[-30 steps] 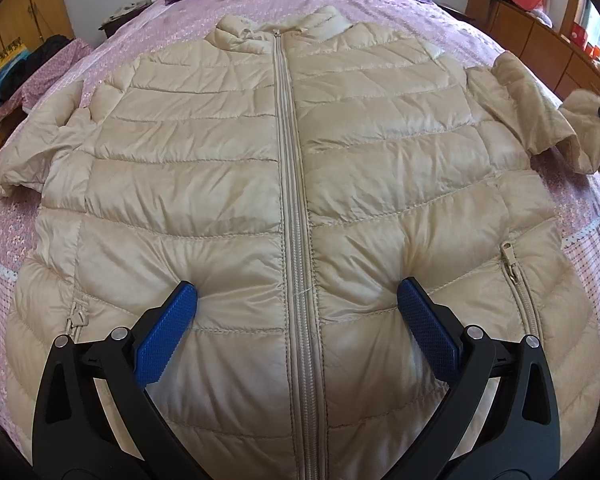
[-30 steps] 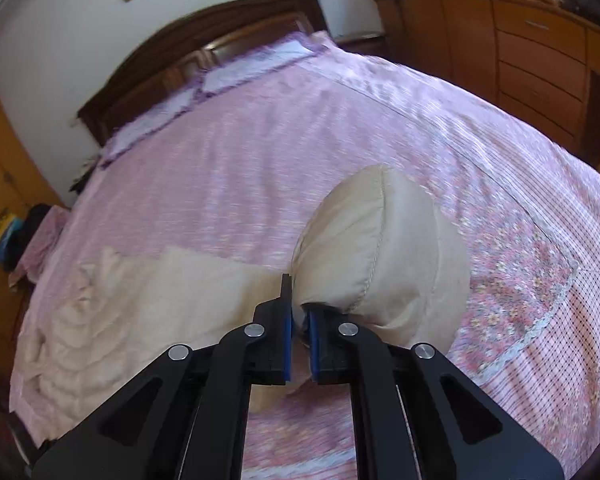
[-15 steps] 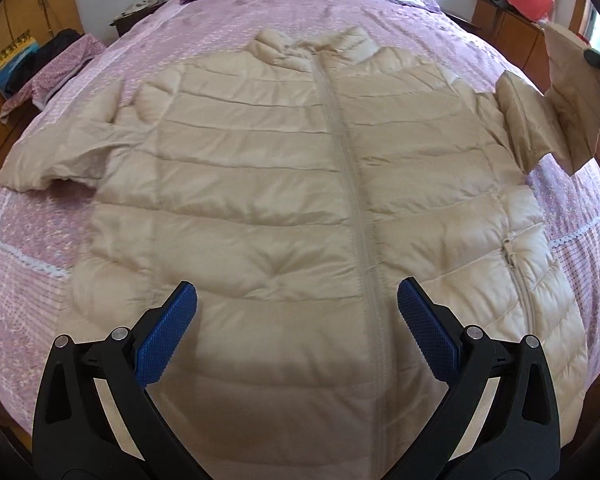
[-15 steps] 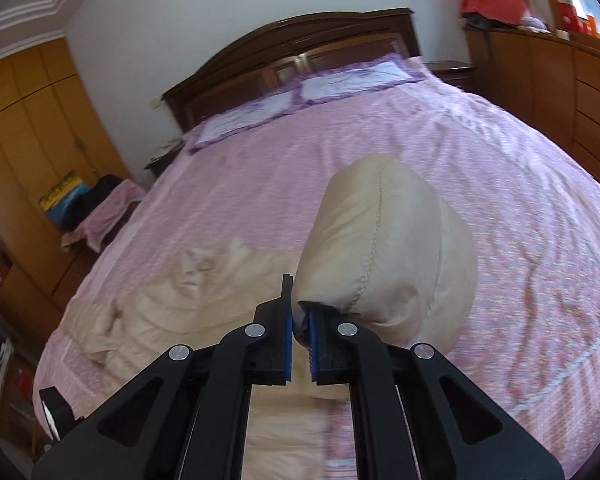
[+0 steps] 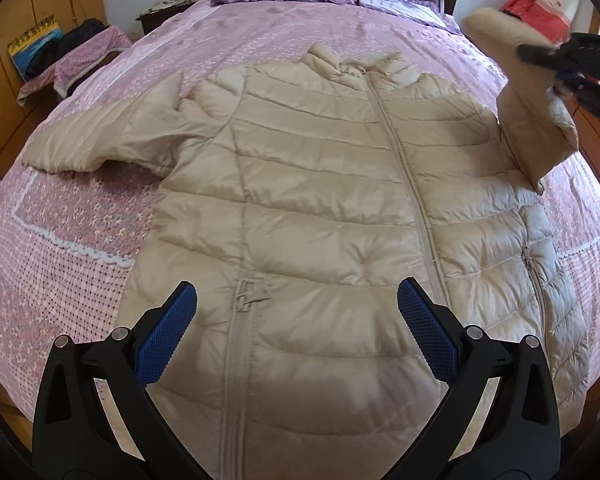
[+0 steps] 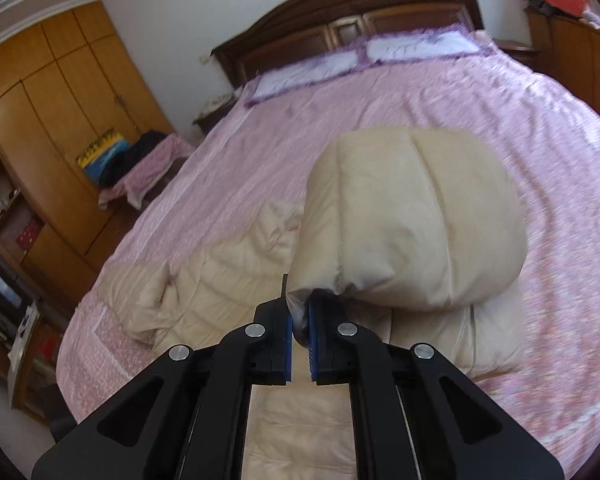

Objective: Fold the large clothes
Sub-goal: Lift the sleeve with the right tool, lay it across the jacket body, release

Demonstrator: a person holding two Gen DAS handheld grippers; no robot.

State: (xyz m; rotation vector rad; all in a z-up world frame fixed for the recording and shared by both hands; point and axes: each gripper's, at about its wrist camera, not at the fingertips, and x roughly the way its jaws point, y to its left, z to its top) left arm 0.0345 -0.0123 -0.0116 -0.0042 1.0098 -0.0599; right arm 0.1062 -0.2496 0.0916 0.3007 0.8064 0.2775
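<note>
One beige puffer jacket (image 5: 324, 200) lies face-up on the pink bed (image 5: 80, 240), soft, light and slippery-looking, its cuff (image 6: 300, 304) pinched in the closed right claw (image 6: 299, 340), while the left claw (image 5: 298, 336) hovers wide open, empty.

Both grippers, left gripper (image 5: 297, 326) and right gripper (image 6: 299, 330), are showing matte black angular arms with triangular cut-outs, round silver screws at the joints, and blue dimpled pads (image 5: 166, 334) lining the fingers.
</note>
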